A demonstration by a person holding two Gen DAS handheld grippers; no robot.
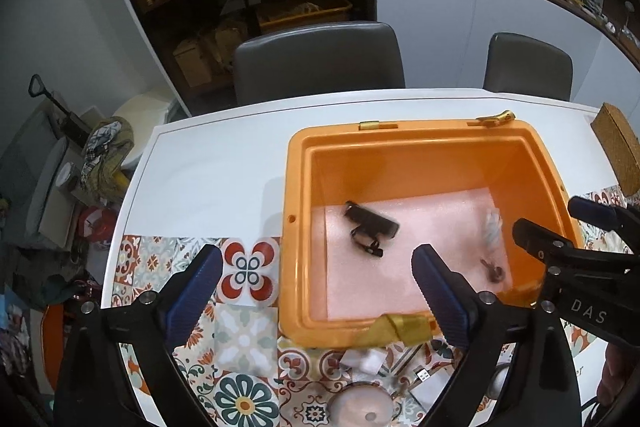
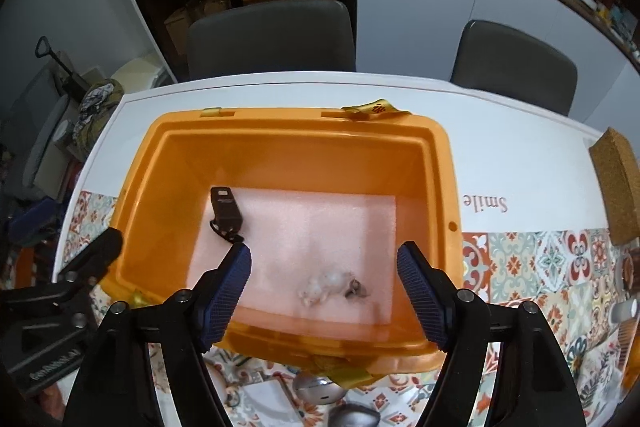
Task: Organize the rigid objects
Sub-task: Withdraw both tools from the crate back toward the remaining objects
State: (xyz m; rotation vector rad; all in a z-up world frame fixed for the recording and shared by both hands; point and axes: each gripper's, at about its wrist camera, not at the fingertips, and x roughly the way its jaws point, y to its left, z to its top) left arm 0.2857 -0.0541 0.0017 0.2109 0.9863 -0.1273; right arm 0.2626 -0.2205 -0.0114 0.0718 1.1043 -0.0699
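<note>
White table (image 1: 224, 163): both grippers (jaws apart) angled into bin (image 1: 424, 143).

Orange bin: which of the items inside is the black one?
The black remote fob, by the orange bin's left wall seen from the right wrist. The fluffy white piece is pale.

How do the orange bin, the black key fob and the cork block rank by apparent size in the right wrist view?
1. orange bin, by far the largest.
2. cork block.
3. black key fob, the smallest.
</note>
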